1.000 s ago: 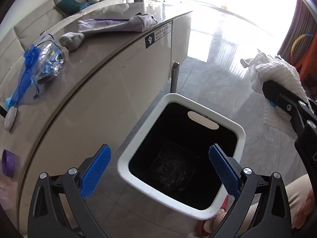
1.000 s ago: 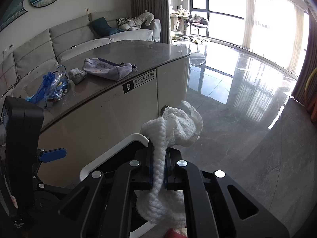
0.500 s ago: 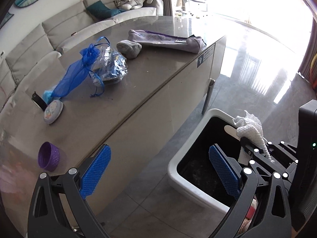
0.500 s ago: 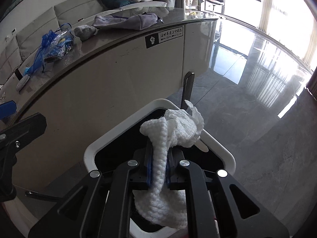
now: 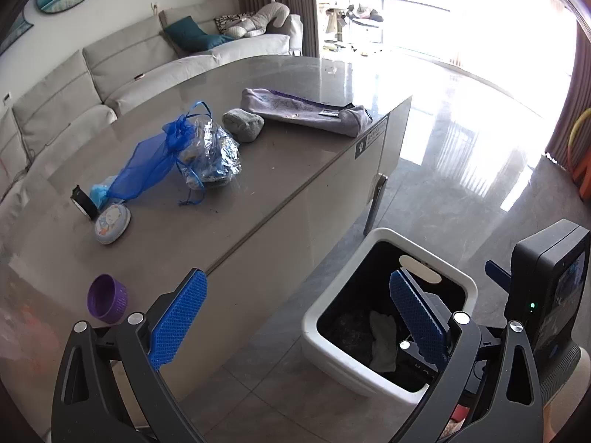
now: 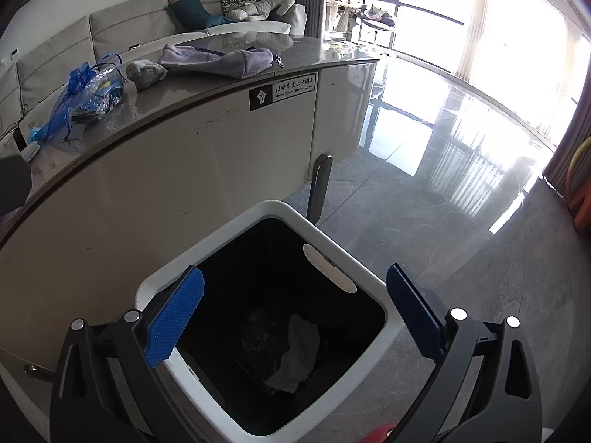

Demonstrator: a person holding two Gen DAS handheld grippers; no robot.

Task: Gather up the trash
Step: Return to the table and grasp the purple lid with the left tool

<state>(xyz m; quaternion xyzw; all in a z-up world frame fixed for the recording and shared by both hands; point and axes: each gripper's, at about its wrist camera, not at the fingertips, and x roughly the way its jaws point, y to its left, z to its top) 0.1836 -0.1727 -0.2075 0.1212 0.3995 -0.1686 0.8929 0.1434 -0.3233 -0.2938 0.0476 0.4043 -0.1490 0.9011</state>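
Observation:
A white bin point(image 6: 221, 236) with a black liner stands on the floor against the table's side. A crumpled white cloth point(image 6: 299, 350) lies loose at its bottom. My right gripper point(image 6: 295, 273) hangs over the bin's mouth, its jaws opening wide, with nothing between them. In the left wrist view the same bin point(image 5: 351, 365) and cloth point(image 5: 384, 339) sit at the lower right. My left gripper point(image 5: 297, 277) is open and empty above the table's edge. On the table lie a blue mesh bag point(image 5: 155, 162), a crinkled clear wrapper point(image 5: 214, 155) and a purple cap point(image 5: 107, 297).
The grey table point(image 5: 277, 170) also carries a grey lump point(image 5: 243, 125), a lilac pencil case point(image 5: 303, 110), a round tin point(image 5: 110, 221) and a small black object point(image 5: 83, 201). A sofa point(image 5: 122, 62) runs behind it. Glossy floor point(image 6: 443, 203) stretches right of the bin.
The right gripper's jaws have parted and the white cloth has dropped from them into the bin. The left gripper has risen, so more of the tabletop shows.

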